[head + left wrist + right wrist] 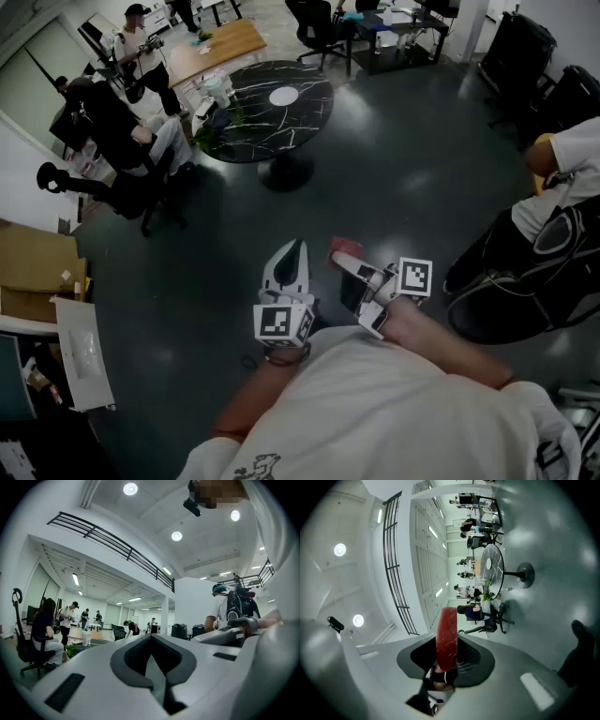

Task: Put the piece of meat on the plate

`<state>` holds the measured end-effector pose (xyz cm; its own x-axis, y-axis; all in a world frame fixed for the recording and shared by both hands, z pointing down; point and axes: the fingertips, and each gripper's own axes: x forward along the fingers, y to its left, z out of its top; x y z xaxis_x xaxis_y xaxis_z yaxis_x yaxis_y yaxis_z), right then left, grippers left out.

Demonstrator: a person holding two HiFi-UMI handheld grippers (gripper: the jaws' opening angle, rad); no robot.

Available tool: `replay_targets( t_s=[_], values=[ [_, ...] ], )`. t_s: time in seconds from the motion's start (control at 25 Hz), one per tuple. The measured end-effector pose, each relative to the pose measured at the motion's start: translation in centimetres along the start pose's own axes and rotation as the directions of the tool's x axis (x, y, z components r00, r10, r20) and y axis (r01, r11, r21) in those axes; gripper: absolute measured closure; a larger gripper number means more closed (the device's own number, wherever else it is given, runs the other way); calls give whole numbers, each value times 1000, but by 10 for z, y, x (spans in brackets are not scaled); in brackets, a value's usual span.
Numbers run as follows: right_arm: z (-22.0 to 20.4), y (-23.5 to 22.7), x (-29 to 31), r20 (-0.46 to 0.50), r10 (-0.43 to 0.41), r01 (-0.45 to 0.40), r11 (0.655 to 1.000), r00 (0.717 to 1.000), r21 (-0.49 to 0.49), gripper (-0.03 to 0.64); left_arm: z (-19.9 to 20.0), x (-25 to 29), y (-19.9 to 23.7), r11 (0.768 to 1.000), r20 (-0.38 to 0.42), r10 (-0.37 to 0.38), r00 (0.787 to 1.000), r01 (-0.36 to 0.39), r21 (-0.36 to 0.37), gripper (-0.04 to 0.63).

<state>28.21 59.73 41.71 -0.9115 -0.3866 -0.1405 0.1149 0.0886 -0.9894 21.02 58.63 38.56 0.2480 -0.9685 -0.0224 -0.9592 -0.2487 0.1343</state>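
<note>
Red meat slice (447,637) clamped in right gripper (343,262); left gripper (294,246), at nine o'clock of it, closed, jaws together. Black-and-white square markers (415,276) on both cubes (281,323).

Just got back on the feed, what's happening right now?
The person stands on open floor with a gripper in each hand. The right gripper has its jaws closed on the red piece of meat, held in the air. The left gripper is shut and empty. A white plate sits on the round black table ahead, well away.
</note>
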Motion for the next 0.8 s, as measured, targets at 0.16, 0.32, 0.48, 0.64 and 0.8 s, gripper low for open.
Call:
replay_targets(
  t_s=[0.16, 0.32, 0.48, 0.64, 0.8],
  values=[
    [8, -5, 27, -1, -5, 5, 1000, 1000, -5, 531, 6, 15, 26, 1000, 2, -4, 1000, 4, -1, 589],
    [24, -20, 50, 32, -45, 46, 999, 998, -8, 530, 7, 31, 54, 1000, -3, -6, 1000, 6, -10, 589],
    [36, -26, 87, 52, -55, 56, 998, 997, -10, 531, 10, 50, 87, 999, -9, -36, 999, 36, -8, 589],
    [44, -28, 127, 59, -66, 68, 997, 996, -26, 531, 19, 67, 122, 998, -6, -67, 998, 67, -2, 589],
    [52, -37, 162, 83, -84, 87, 996, 993, -29, 531, 23, 82, 156, 995, -12, -103, 995, 103, -6, 589]
  ],
)
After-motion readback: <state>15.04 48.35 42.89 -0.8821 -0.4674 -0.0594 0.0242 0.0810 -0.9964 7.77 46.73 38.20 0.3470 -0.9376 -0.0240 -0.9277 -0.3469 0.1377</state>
